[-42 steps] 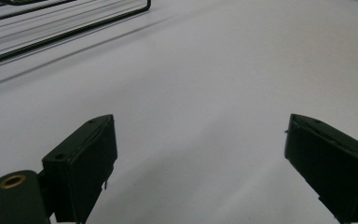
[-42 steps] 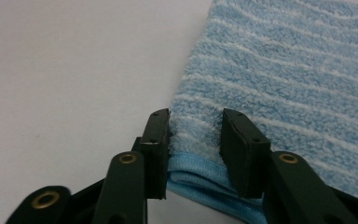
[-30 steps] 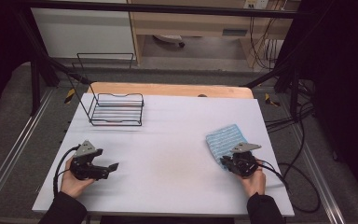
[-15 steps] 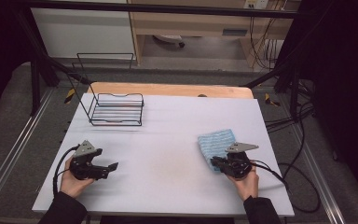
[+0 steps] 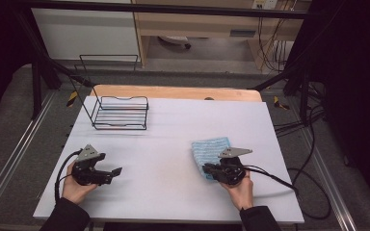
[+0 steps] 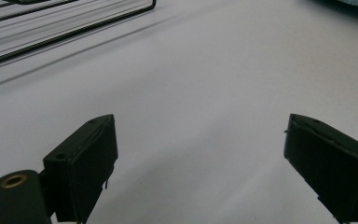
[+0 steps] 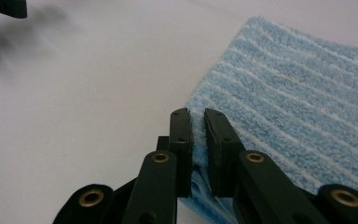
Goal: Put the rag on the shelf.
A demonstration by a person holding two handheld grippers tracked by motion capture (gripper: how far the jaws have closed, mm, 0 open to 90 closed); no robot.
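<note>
Two tools: one on each hand.
Right tool (image 7: 196, 122): jaws clamped on the near edge of the cloth (image 5: 211, 149).
Cloth: flat on the table (image 5: 173, 139), extending forward, right side.
Left tool (image 6: 200, 154): jaws wide apart, holding nothing, well apart from cloth.
Rack (image 5: 120, 112): far left.

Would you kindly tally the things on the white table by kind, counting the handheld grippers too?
Blue striped cloths: 1
Black wire racks: 1
Handheld grippers: 2, the left gripper with jaws apart, the right gripper with jaws pinching the cloth's edge
Total: 4
</note>
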